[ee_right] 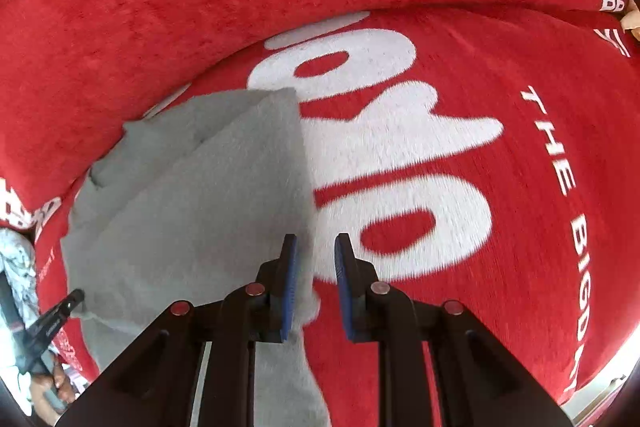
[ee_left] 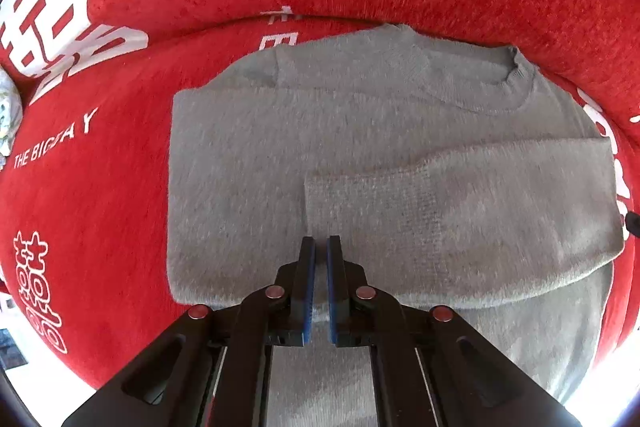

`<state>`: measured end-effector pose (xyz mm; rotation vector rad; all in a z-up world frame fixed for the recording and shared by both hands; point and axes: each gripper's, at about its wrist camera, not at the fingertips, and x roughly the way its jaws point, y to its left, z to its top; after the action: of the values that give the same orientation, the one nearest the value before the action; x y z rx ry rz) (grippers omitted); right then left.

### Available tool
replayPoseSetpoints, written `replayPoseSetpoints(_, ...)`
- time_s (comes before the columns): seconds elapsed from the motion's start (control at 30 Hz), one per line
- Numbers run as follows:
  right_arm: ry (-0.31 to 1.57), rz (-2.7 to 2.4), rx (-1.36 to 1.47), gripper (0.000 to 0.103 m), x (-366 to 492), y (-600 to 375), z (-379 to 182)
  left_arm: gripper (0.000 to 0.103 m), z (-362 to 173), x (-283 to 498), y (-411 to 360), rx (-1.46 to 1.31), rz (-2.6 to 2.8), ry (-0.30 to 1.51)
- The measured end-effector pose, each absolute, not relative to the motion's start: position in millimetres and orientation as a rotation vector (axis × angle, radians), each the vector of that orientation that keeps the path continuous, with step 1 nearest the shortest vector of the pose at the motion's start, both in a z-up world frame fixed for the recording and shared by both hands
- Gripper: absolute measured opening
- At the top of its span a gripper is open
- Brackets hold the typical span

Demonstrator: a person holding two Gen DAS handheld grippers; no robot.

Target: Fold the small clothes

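Right now my left gripper [ee_left: 321,247] points down over the grey sweater [ee_left: 360,147], jaws pressed nearly together w/ nothing between them. Sweater lies flat on the red blanket [ee_left: 100,207] w/ white lettering, filling the centre of the left wrist frame: collar at upper right, one sleeve [ee_left: 460,211] folded across the body at centre right, its cuff edge just above my left fingertips.

In the right wrist view, my right gripper [ee_right: 316,255] sits at the sweater's right edge, jaws narrowly apart. A bit of grey fabric hangs by the left pad; can't tell if it's pinched, looks loose. Sweater fills centre-left there. At lower left of that frame the left gripper's tip shows, w/ a hand [ee_right: 52,387] below it.
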<state>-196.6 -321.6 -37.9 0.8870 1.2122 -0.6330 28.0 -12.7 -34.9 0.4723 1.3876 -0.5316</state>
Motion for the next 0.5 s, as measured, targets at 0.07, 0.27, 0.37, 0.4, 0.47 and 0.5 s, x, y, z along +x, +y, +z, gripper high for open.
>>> replayPoseSetpoints(0.07,1.212,-0.615,0.885,0.025,-198.5,-310.6,-32.1,0.007,-32.5,24.5,-11.1,0.474,-0.532,1.395)
replayPoseSetpoints(0.27,1.212,-0.577,0.927,0.035,-206.3,-282.0,-24.8,0.007,-26.6,12.7,-9.8,0.483,-0.542,1.411)
replayPoseSetpoints(0.37,1.226,-0.564,0.916,0.035,-205.9,-270.9,-24.0,0.006,-24.2,6.5,-10.6,0.494,-0.542,1.415)
replayPoseSetpoints(0.4,1.228,-0.56,0.913,0.035,-206.3,-269.9,-23.2,0.006,-23.6,4.6,-10.8,0.498,-0.541,1.416)
replayPoseSetpoints(0.47,1.232,-0.55,0.91,0.035,-206.5,-266.3,-21.9,0.006,-21.7,0.7,-11.6,0.506,-0.54,1.418)
replayPoseSetpoints(0.5,1.233,-0.544,0.91,0.037,-206.0,-264.7,-21.3,0.007,-21.6,-0.1,-11.7,0.51,-0.54,1.419)
